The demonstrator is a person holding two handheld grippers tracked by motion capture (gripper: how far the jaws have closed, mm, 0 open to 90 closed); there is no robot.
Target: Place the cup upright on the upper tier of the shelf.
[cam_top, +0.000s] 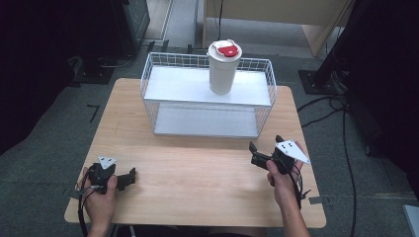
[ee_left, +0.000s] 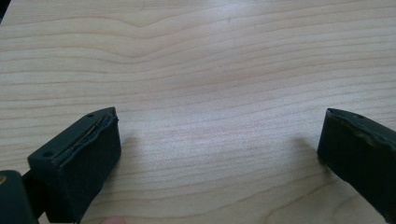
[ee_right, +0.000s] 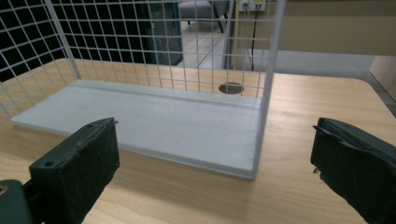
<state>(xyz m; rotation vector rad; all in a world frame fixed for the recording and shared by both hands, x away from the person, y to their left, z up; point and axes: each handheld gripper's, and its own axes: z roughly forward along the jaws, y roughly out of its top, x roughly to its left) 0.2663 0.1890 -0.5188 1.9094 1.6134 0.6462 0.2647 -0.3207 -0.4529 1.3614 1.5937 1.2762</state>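
A white cup [cam_top: 224, 69] with a red-and-white lid stands upright on the top shelf of a white wire rack [cam_top: 173, 57] at the far side of the wooden table [cam_top: 197, 173]. The lower shelf [ee_right: 177, 126] is bare. My left gripper [cam_top: 129, 178] rests near the table's front left corner, and in the left gripper view it [ee_left: 219, 121] is open over bare wood [ee_left: 210, 56]. My right gripper [cam_top: 264, 147] hovers at the front right of the rack. In the right gripper view it [ee_right: 215, 126] stands open, facing the lower shelf's right corner post [ee_right: 266, 93], with nothing between the jaws.
A round hole [ee_right: 231, 87] in the tabletop lies behind the rack. Cables [cam_top: 341, 128] trail over the dark floor to the right of the table. A black stand base [cam_top: 316, 79] and light wooden furniture [cam_top: 276, 15] are beyond the far edge.
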